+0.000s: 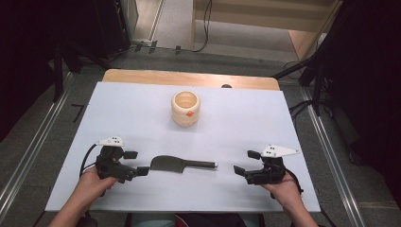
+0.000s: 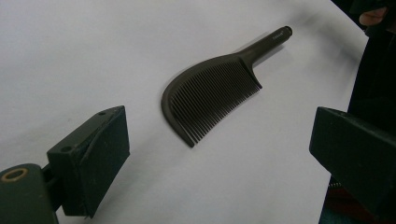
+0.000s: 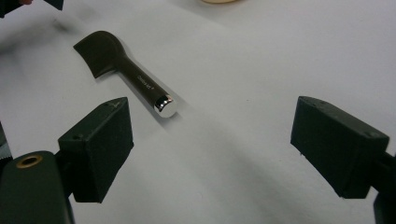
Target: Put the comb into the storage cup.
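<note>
A black comb (image 1: pixel 182 164) with a round handle lies flat on the white table (image 1: pixel 236 123) near the front, handle to the right. My left gripper (image 1: pixel 136 162) rests just left of its toothed end, open and empty. My right gripper (image 1: pixel 247 162) sits to the right of the handle's silver tip, open and empty as well. The left gripper view looks onto the comb's teeth (image 2: pixel 212 100) between my wide-apart jaws. The right gripper view has the comb's handle (image 3: pixel 144 86) ahead and to the left.
A cream ribbed pot (image 1: pixel 185 108) with an orange spot on its side stands behind the comb at mid-table. The table's wooden far edge (image 1: pixel 189 78) borders grey floor with cables. Dark stands flank both sides.
</note>
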Tool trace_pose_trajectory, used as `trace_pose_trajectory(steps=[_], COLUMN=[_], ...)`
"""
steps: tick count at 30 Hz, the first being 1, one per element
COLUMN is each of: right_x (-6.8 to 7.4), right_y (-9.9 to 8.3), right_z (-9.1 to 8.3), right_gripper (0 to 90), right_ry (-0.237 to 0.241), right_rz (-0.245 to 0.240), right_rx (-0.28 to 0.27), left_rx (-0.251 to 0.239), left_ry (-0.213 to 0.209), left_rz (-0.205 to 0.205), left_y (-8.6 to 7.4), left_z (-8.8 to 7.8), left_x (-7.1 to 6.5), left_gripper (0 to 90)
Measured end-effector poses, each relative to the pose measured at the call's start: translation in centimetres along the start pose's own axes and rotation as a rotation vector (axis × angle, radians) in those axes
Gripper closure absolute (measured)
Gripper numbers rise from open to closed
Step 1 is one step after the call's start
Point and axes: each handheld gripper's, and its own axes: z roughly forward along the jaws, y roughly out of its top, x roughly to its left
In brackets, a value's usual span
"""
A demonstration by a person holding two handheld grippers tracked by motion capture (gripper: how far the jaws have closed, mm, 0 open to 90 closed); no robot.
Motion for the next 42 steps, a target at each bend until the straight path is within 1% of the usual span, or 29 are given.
trace_pose_trajectory(steps=[1, 2, 4, 5, 6, 8, 11, 12, 14, 15, 17, 19, 20, 21, 22, 23, 24, 26, 29, 31, 33, 34, 35, 36, 37, 39, 40, 41, 42], right_x=[0.0, 0.0, -0.1, -0.1, -0.1, -0.1, -0.2, -0.3, -0.3, -0.3, -0.3, -0.2, -0.2, 0.0, 0.0, 0.1, 0.1, 0.2, 0.2, 0.2, 0.2, 0.2, 0.2, 0.2, 0.2, 0.3, 0.3, 0.3, 0.3], right_y=[0.0, 0.0, 0.0, 0.0, 0.0, 0.0, 0.0, 0.0, 0.0, 0.0, 0.0, 0.1, 0.1, 0.1, 0.1, 0.1, 0.1, 0.0, 0.0, 0.0, 0.0, 0.0, 0.0, 0.0, 0.0, -0.1, -0.1, -0.1, -0.1], right_z=[0.0, 0.1, 0.2, 0.2, 0.2, 0.3, 0.3, 0.3, 0.3, 0.2, 0.2, 0.2, 0.2, 0.2, 0.2, 0.2, 0.2, 0.2, 0.2, 0.2, 0.2, 0.2, 0.2, 0.2, 0.2, 0.2, 0.3, 0.3, 0.3], right_gripper=[11.3, 11.3, 11.3, 11.3, 11.3, 11.3, 11.3, 11.3, 11.3, 11.3, 11.3, 11.3, 11.3, 11.3, 11.3, 11.3, 11.3, 11.3, 11.4, 11.4, 11.3, 11.4, 11.4, 11.4, 11.4, 11.4, 11.4, 11.4, 11.4], right_ry=[0.0, 0.034, 0.075, 0.085, 0.086, 0.095, 0.097, 0.106, 0.103, 0.085, 0.066, 0.026, 0.026, -0.016, -0.016, -0.036, -0.042, -0.06, -0.077, -0.083, -0.095, -0.095, -0.095, -0.094, -0.091, -0.091, -0.093, -0.096, -0.095], right_rz=[0.0, 0.032, 0.067, 0.076, 0.085, 0.095, 0.102, 0.118, 0.117, 0.096, 0.091, 0.06, 0.06, 0.014, 0.014, -0.001, -0.008, -0.03, -0.046, -0.053, -0.064, -0.064, -0.064, -0.065, -0.068, -0.07, -0.074, -0.074, -0.072], right_rx=[0.0, 0.004, 0.009, 0.013, 0.019, 0.023, 0.024, 0.024, 0.024, 0.025, 0.021, 0.025, 0.025, 0.037, 0.037, 0.047, 0.052, 0.059, 0.059, 0.059, 0.061, 0.062, 0.062, 0.063, 0.063, 0.067, 0.069, 0.069, 0.07], left_rx=[0.0, -0.002, 0.002, 0.007, 0.008, 0.011, 0.013, 0.011, 0.012, 0.013, 0.014, 0.014, 0.014, 0.017, 0.017, 0.021, 0.021, 0.027, 0.016, 0.015, 0.032, 0.052, 0.052, 0.066, 0.073, 0.091, 0.091, 0.095, 0.095], left_ry=[0.0, 0.021, 0.026, 0.042, 0.055, 0.061, 0.053, 0.043, 0.042, 0.037, 0.02, 0.002, 0.002, 0.0, 0.0, -0.01, -0.014, -0.008, -0.017, -0.018, -0.024, -0.022, -0.022, -0.019, -0.019, -0.01, -0.01, -0.006, -0.006], left_rz=[0.0, 0.018, 0.017, 0.016, 0.014, 0.015, 0.018, 0.017, 0.017, 0.015, 0.015, 0.014, 0.014, 0.004, 0.004, -0.003, -0.004, 0.003, -0.001, -0.002, -0.003, -0.001, -0.001, 0.005, 0.015, 0.056, 0.056, 0.096, 0.096], left_y=[0.0, 0.0, 0.0, 0.0, 0.0, 0.0, 0.0, 0.0, 0.0, 0.1, 0.1, 0.1, 0.1, 0.2, 0.2, 0.3, 0.3, 0.4, 0.6, 0.7, 0.8, 0.8, 0.8, 0.8, 0.8, 0.9, 0.9, 1.1, 1.1], left_z=[0.0, 0.1, 0.1, 0.1, 0.2, 0.2, 0.3, 0.2, 0.2, 0.2, 0.2, 0.1, 0.1, 0.2, 0.2, 0.2, 0.2, 0.1, 0.0, 0.0, 0.1, 0.3, 0.3, 0.4, 0.5, 0.7, 0.7, 0.8, 0.8], left_x=[0.0, -0.1, -0.2, -0.2, -0.3, -0.3, -0.3, -0.3, -0.3, -0.3, -0.3, -0.3, -0.3, -0.4, -0.4, -0.4, -0.5, -0.7, -0.9, -1.0, -1.1, -1.2, -1.2, -1.2, -1.3, -1.6, -1.6, -2.0, -2.0], left_gripper=[5.6, 7.5, 8.6, 10.3, 13.0, 14.5, 14.5, 14.5, 14.5, 14.5, 14.5, 14.7, 15.4, 15.6, 17.0, 19.7, 20.9, 24.6, 31.9, 39.6, 47.7, 51.3, 54.9, 54.9, 63.4, 71.6, 76.6, 81.6, 87.1])
